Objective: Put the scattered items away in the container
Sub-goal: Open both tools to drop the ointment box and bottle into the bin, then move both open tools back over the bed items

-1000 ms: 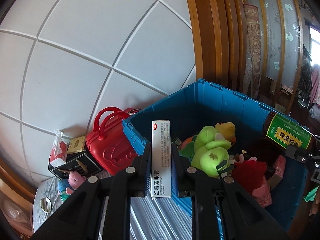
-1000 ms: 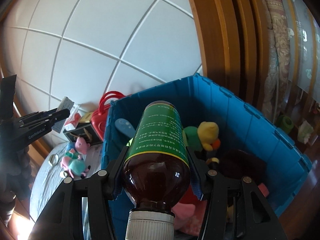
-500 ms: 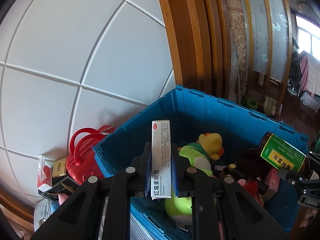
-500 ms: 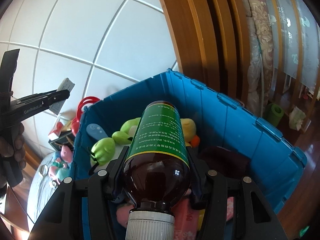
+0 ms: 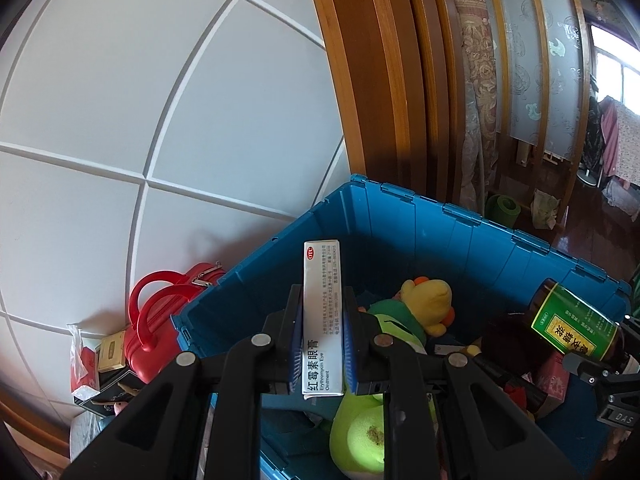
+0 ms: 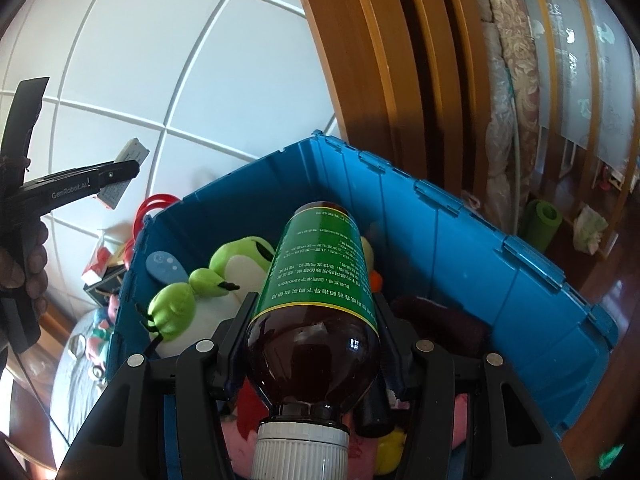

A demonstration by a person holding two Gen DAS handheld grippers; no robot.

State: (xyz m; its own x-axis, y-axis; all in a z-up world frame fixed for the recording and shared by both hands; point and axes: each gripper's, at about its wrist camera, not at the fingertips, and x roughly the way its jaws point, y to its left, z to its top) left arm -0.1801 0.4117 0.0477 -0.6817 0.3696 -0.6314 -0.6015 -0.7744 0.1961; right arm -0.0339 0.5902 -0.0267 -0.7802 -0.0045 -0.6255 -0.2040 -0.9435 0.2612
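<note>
My left gripper (image 5: 322, 344) is shut on a white ointment box (image 5: 322, 312) and holds it upright over the near left part of the blue crate (image 5: 460, 240). My right gripper (image 6: 314, 320) is shut on a brown medicine bottle (image 6: 320, 280) with a green label, cap toward the camera, over the crate (image 6: 460, 240). The bottle also shows in the left wrist view (image 5: 576, 328) at the crate's right side. The left gripper with its box shows in the right wrist view (image 6: 80, 188) at the left. Plush toys fill the crate: a green frog (image 6: 224, 272) and a yellow duck (image 5: 428, 308).
A red toy suitcase (image 5: 160, 332), a tissue pack (image 5: 82, 360) and a dark box (image 5: 108, 384) stand left of the crate by the white panelled wall. A pink pig toy (image 6: 106, 320) lies on the grey surface there. A wooden door frame (image 5: 380, 80) rises behind the crate.
Both grippers have moved forward and further over the crate with their loads still held. The suitcase and small items have slid toward the left edge of both views.
</note>
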